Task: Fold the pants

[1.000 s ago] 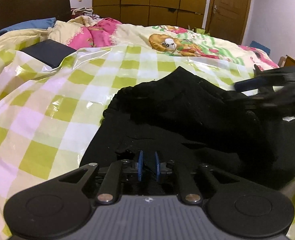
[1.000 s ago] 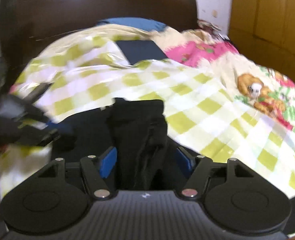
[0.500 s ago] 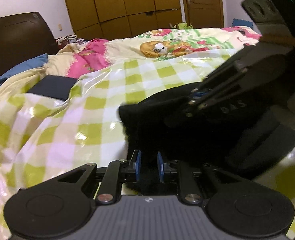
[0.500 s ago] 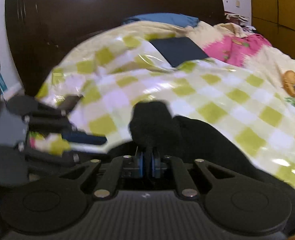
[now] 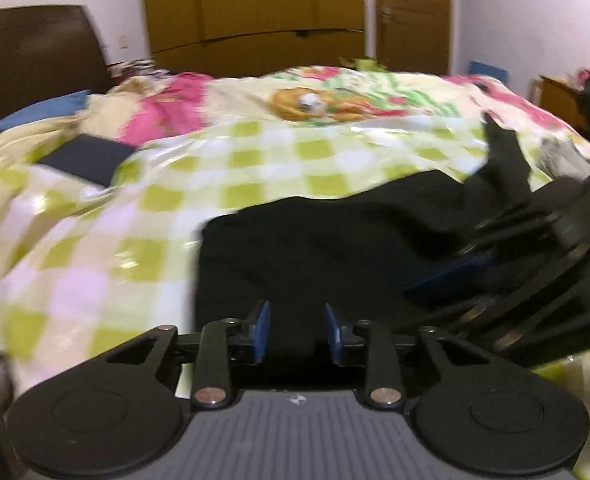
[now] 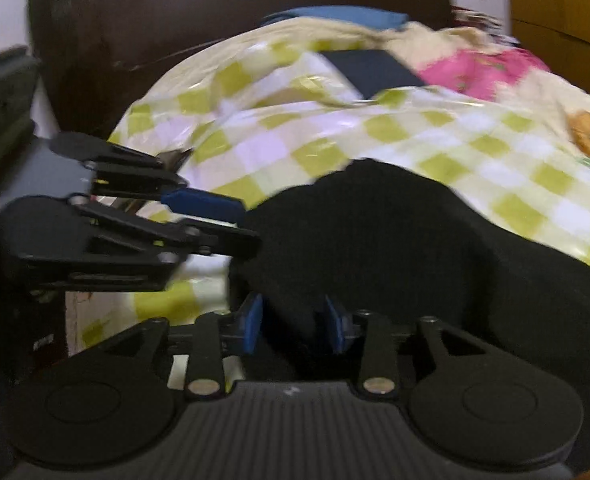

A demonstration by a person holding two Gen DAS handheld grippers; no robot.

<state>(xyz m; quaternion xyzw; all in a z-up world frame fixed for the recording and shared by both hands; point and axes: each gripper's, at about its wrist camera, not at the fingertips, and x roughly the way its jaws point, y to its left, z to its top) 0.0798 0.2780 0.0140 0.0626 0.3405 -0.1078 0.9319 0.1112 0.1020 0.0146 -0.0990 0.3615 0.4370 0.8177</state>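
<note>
Each hand-held gripper [image 5: 297,332] has black linkage arms, 2 blue pads [image 6: 252,322], silver rivets.

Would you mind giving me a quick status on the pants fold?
Left tool and right tool both just opening, pads apart over the cloth. Black pants bunched on the checkered sheet. Dark flat item further up the bed, clear of the fold.

Both views are smeared with motion blur. The black pants [image 5: 335,256] run off the right edge of the left wrist view, their far end lost behind the right claw [image 5: 451,280], itself cut by that edge. From the right wrist view, the pants [image 6: 415,248] drop below the camera housing, and whether cloth touches the blue pads [image 6: 252,322] is unclear. The cartoon print [image 5: 307,102] on the bedspread is too blurred to read.
</note>
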